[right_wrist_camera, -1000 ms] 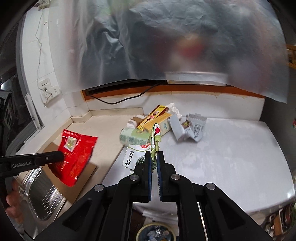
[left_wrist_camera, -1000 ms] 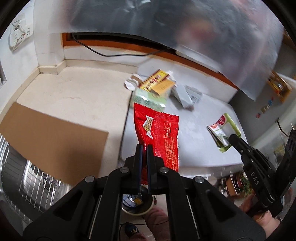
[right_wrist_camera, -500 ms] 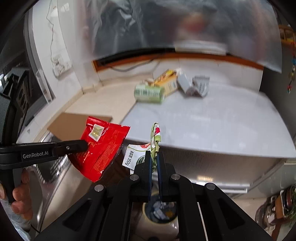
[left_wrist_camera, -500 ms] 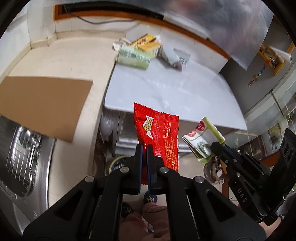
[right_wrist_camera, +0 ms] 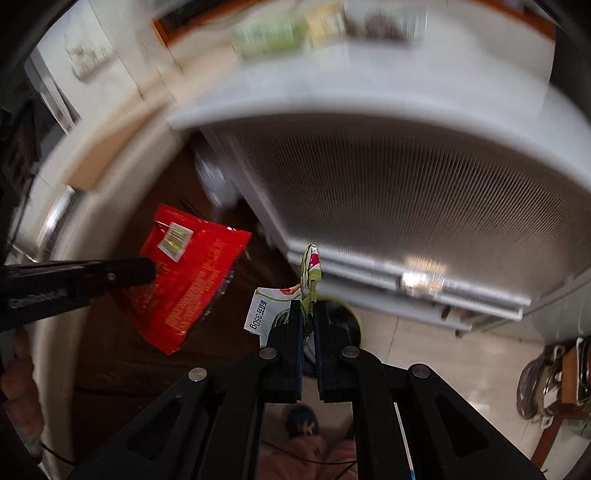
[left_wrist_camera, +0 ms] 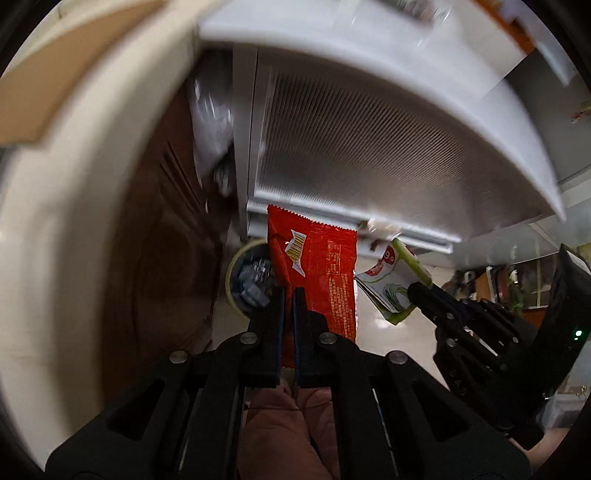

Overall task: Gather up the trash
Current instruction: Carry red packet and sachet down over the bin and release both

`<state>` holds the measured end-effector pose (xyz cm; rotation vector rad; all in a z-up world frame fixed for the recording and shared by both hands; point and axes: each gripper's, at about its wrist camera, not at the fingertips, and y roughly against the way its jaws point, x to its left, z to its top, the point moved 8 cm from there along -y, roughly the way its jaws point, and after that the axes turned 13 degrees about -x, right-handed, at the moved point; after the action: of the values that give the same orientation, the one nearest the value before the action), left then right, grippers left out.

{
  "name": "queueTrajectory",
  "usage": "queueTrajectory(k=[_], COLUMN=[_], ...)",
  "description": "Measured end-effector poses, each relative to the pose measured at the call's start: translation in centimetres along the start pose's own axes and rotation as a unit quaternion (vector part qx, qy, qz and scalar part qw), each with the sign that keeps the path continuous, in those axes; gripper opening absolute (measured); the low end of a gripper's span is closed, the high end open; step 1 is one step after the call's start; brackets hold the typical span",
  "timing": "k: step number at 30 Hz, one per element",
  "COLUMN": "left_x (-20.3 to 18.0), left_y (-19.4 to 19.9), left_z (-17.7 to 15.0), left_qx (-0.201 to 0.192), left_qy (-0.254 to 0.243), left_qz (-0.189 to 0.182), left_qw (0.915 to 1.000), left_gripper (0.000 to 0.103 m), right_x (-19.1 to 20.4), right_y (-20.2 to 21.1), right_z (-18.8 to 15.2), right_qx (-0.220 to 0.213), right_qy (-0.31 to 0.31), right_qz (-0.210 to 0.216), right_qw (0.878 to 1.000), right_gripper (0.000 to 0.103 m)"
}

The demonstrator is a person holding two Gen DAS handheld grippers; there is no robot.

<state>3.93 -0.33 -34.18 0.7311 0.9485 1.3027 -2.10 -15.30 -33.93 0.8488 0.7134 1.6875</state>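
A white appliance (left_wrist_camera: 369,122) with a finely ribbed front panel fills most of both views, its flat top curving across the upper part of each picture. To its left runs a pale countertop (left_wrist_camera: 74,184) over a dark brown cabinet door (left_wrist_camera: 155,258).

Only the right wrist view shows the blurred heap of packets and boxes (right_wrist_camera: 321,26) at the back of the appliance's top, the wall sockets (right_wrist_camera: 88,59) at upper left, and a rack of footwear (right_wrist_camera: 554,380) at the right edge. Only the left wrist view shows a sheet of brown cardboard (left_wrist_camera: 55,81) lying on the countertop, and cluttered shelves (left_wrist_camera: 498,284) at the far right.

On the tiled floor (right_wrist_camera: 424,350), at the foot of the appliance, stands a round bin (left_wrist_camera: 236,273) with a pale yellowish rim; blue-grey crumpled rubbish (left_wrist_camera: 255,284) lies inside it. In the right wrist view the bin (right_wrist_camera: 354,321) is largely hidden behind the fingers.

The left gripper (left_wrist_camera: 289,295) has its jaws pressed together on the lower edge of a red snack wrapper (left_wrist_camera: 317,266), which hangs in the air just beside and partly over the bin. The right gripper (right_wrist_camera: 307,310) pinches a white-and-green packet (right_wrist_camera: 273,314), folded and bunched, directly above the bin. The two wrappers hang near each other without clearly touching. A hand (right_wrist_camera: 18,380) grips the left tool's handle, and pinkish trousers (left_wrist_camera: 284,424) show below the fingers.
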Motion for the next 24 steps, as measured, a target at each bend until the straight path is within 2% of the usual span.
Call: queueTrajectory(k=[5, 9, 14, 21, 22, 24], left_x=[0.6, 1.3, 1.8, 2.4, 2.6, 3.1], left_y=[-8.2, -14.8, -21.8, -27.7, -28.2, -29.3], left_z=[-3.6, -6.8, -10.4, -12.6, -12.7, -12.9], left_qx=[0.034, 0.059, 0.075, 0.085, 0.085, 0.091], left_qy=[-0.007, -0.001, -0.010, -0.024, -0.025, -0.027], left_qz=[0.041, 0.064, 0.070, 0.063, 0.063, 0.060], left_qw=[0.9986, 0.9962, 0.9947, 0.9941, 0.9941, 0.9937], left_gripper=[0.002, 0.002, 0.002, 0.002, 0.004, 0.012], right_x=[-2.6, -4.2, -5.2, -5.8, -5.7, -5.6], right_y=[-7.6, -13.6, -19.4, -26.7, -27.6, -29.1], right_z=[-5.6, -8.6, -11.6, -14.6, -14.9, -15.2], right_qx=[0.052, 0.082, 0.104, 0.136, 0.139, 0.145], right_qy=[0.008, 0.013, 0.023, 0.032, 0.032, 0.024], right_qz=[0.002, 0.004, 0.013, 0.029, 0.030, 0.035], right_qw=[0.999, 0.997, 0.994, 0.990, 0.989, 0.988], right_gripper=[0.005, 0.005, 0.005, 0.006, 0.009, 0.014])
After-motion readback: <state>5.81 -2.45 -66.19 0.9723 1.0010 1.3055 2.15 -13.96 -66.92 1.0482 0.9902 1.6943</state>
